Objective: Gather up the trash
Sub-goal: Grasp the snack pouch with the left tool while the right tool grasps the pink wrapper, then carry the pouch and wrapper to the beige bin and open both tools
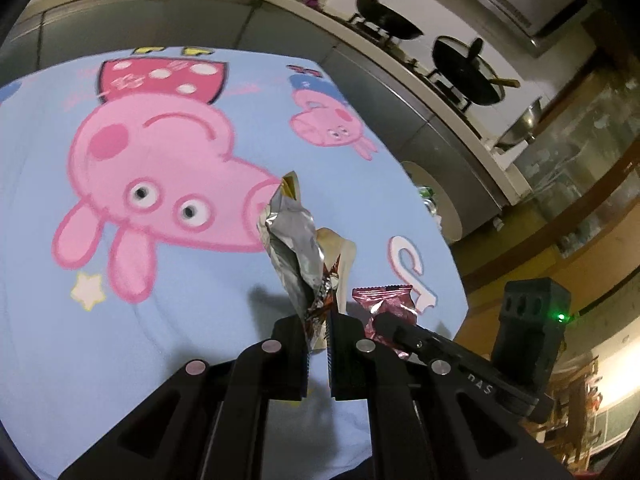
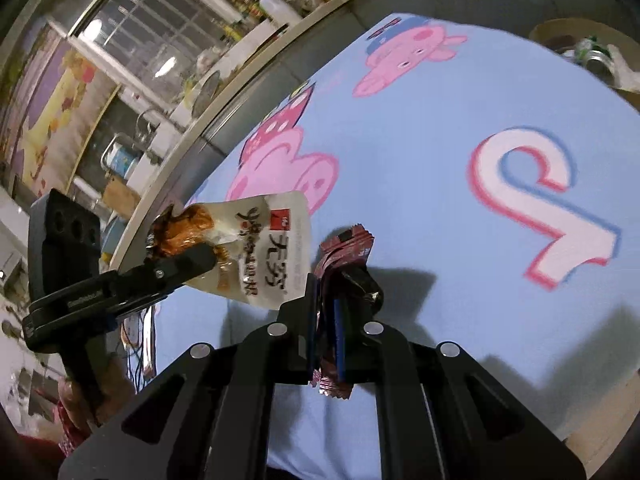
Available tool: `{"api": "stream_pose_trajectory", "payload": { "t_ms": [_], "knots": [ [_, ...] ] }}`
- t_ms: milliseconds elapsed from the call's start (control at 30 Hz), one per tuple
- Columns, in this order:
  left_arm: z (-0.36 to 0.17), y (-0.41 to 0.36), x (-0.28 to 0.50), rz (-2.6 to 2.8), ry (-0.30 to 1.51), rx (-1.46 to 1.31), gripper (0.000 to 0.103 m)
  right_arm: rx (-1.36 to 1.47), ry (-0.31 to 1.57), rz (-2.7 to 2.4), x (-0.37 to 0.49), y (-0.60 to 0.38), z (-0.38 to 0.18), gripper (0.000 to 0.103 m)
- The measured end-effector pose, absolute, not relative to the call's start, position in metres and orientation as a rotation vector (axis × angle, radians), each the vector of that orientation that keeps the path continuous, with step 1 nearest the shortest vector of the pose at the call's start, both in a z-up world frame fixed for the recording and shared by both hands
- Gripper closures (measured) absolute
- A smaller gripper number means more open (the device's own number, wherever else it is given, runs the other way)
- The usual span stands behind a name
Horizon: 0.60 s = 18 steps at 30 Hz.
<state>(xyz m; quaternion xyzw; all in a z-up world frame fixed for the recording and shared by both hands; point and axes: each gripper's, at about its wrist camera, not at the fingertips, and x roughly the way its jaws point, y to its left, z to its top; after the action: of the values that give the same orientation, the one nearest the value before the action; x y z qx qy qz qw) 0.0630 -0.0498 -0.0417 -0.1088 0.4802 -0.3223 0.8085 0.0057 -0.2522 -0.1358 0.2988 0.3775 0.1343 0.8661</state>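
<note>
My left gripper (image 1: pixel 319 322) is shut on a snack packet with a silver foil inside (image 1: pixel 294 248), held upright above the blue cartoon tablecloth (image 1: pixel 160 320). In the right wrist view the same packet shows its white printed face (image 2: pixel 264 248), pinched by the left gripper (image 2: pixel 200 258). My right gripper (image 2: pixel 326 300) is shut on a small dark red wrapper (image 2: pixel 344 246). That wrapper looks pink in the left wrist view (image 1: pixel 386 300), with the right gripper (image 1: pixel 384 322) just right of my left one.
A round bin with cans and trash (image 2: pixel 592 56) stands past the table's far edge; it also shows in the left wrist view (image 1: pixel 434 200). A kitchen counter with woks (image 1: pixel 464 68) runs behind. The cloth carries pink pig prints (image 1: pixel 160 176).
</note>
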Motion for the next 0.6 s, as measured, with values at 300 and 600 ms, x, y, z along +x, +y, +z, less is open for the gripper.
{"api": "stream_pose_trajectory", "payload": {
  "t_ms": [300,600],
  "knots": [
    [-0.016,-0.171,0.098,-0.823,1.034,-0.053,0.096,0.737,0.633,0.11,0.015,-0.371,-0.122,0.096],
    [-0.015,-0.355,0.171,-0.958,0.999,0.146,0.096,0.71,0.535,-0.176,0.039,-0.521,-0.118,0.095]
  ]
}}
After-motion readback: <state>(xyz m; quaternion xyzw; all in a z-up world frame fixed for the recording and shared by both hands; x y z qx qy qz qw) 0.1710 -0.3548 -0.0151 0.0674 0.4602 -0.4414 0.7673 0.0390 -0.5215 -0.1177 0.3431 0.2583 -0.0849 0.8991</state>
